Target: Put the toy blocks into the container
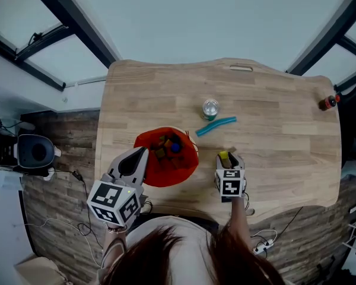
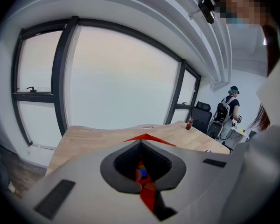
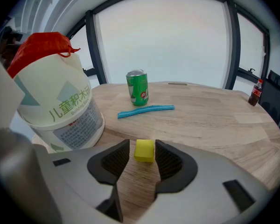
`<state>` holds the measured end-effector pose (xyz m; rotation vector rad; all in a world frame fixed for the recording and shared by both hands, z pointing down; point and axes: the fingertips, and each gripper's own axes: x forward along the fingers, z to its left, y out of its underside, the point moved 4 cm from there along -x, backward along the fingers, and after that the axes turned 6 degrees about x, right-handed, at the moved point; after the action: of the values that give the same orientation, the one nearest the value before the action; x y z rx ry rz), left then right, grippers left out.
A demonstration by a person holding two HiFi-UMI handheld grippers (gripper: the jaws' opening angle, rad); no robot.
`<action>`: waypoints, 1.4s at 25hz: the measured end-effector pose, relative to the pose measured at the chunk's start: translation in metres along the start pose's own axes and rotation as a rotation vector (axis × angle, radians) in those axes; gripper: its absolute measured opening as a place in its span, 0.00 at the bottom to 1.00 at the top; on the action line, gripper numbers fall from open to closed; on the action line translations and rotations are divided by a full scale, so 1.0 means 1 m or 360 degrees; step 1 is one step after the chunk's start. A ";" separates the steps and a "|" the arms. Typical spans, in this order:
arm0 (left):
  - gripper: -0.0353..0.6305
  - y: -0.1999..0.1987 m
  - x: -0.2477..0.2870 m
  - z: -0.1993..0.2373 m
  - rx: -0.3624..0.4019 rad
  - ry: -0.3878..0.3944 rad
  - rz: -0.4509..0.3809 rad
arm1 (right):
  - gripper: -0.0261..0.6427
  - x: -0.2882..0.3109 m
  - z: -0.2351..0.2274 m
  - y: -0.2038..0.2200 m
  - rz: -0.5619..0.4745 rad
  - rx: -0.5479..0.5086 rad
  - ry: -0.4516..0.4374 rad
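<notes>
Main thing I'm worrying about here: the right gripper [image 3: 142, 144] is hanging wide open with the yellow block [image 3: 144, 151] sitting between its jaws, not pinched yet, with a sliver of gap showing on each side. If it's closing off-centre, 1 pad is probably going to be nudging the block first, twisting it or popping it out across the desk [image 3: 214, 115]. The block is lying on the near part of the desk, just right of the container [image 3: 60, 108], so a sloppy lift could also be clipping the tub wall. The left gripper [image 2: 141, 146] is clamping shut on the container's red top edge, steadying it. If that hand is tugging while the other is swinging over, the tub could be tipping. Inside, the container is holding a small heap of blocks, with 1 blue block [image 2: 141, 173] and some orange-brown ones showing, though I can't tell how many. The green can [image 3: 137, 87] is standing upright farther back, contents not showing.
</notes>
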<state>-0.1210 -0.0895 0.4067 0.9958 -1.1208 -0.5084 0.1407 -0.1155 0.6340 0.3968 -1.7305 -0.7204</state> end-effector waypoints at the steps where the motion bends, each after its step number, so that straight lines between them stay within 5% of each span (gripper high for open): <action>1: 0.07 0.000 0.001 0.000 0.0000 -0.0001 0.0003 | 0.28 0.002 0.000 0.001 0.0006 0.0002 0.0000; 35: 0.07 0.003 -0.003 0.007 -0.0009 -0.0003 -0.0001 | 0.28 0.007 0.002 0.009 0.0057 0.0070 0.0071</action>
<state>-0.1296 -0.0883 0.4084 0.9913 -1.1203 -0.5130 0.1377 -0.1127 0.6446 0.4084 -1.7098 -0.6440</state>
